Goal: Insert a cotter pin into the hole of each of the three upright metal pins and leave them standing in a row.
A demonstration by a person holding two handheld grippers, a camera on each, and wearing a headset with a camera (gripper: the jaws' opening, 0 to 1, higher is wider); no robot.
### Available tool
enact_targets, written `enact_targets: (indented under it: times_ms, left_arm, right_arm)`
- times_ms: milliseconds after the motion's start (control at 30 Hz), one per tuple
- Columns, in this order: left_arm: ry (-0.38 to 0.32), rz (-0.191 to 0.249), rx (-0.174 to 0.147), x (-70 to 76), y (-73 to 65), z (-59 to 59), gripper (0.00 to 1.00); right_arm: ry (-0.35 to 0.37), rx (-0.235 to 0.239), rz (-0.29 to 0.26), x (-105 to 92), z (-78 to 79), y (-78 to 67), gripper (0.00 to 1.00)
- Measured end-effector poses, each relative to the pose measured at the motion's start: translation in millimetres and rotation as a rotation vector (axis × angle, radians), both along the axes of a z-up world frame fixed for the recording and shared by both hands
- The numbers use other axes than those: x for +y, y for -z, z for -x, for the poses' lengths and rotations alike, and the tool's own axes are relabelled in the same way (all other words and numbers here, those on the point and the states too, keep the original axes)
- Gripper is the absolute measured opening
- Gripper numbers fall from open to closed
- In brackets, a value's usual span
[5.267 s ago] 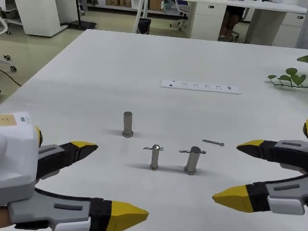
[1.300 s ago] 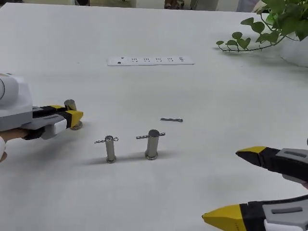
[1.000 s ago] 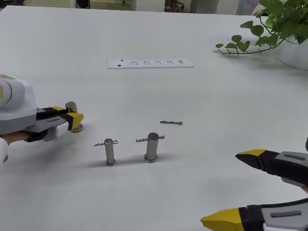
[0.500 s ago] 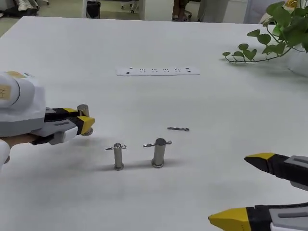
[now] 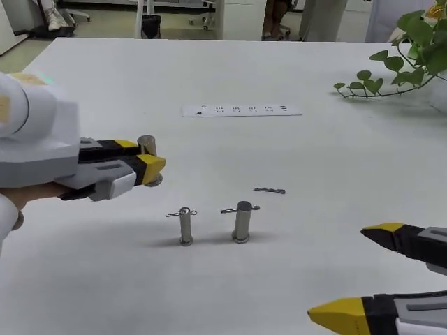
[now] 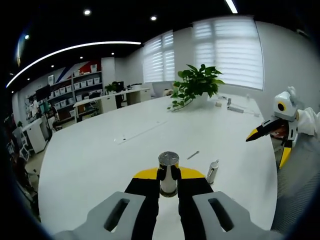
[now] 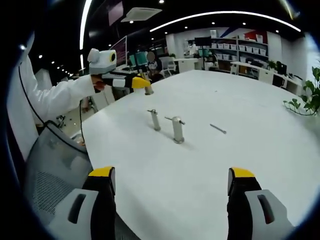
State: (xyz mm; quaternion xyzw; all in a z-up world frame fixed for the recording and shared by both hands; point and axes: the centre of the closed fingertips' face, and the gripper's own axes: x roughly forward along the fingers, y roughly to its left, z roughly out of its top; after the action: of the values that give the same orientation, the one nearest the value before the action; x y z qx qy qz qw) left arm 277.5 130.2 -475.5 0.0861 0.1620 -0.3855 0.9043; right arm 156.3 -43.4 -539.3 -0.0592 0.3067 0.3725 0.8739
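Observation:
My left gripper is shut on the bare metal pin, which stands upright at the left. Whether its base is off the white table I cannot tell. To its right, two upright pins each carry a cotter pin through the top; the right gripper view has them at mid-table. A loose cotter pin lies flat behind them. My right gripper hangs open and holds nothing at the near right.
A white power strip lies across the far middle of the table. A leafy plant stands at the far right corner. Office desks and chairs are beyond the table's far edge.
My left gripper, open at the near left 5.3 s ago, now grips the bare pin and has brought it slightly right, toward the other two. The right gripper stays open.

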Motion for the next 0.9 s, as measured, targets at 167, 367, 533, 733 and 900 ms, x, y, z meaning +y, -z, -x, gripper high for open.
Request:
enact_targets:
  times_ms: [167,367,533,733,900]
  left_arm:
    - [0.064,0.016,-0.002,-20.4,-5.9,16.6,0.09]
    - [0.129,0.028,0.021,-43.3,-1.8,35.7,0.09]
    - [0.174,0.021,0.033,-59.0,9.4,50.4,0.09]
    - [0.21,0.015,0.07,-69.8,27.1,61.8,0.09]
    - [0.208,0.002,0.11,-73.3,45.7,66.4,0.09]
  right_arm:
    - [-0.004,-0.017,-0.013,3.3,-1.3,-5.8,0.92]
    - [-0.005,-0.028,-0.024,3.3,1.1,-10.4,0.93]
    - [-0.001,-0.032,-0.026,1.5,2.9,-12.3,0.93]
    - [-0.004,-0.034,-0.026,1.9,3.7,-13.6,0.93]
    - [-0.005,-0.029,-0.021,1.5,4.8,-12.2,0.92]
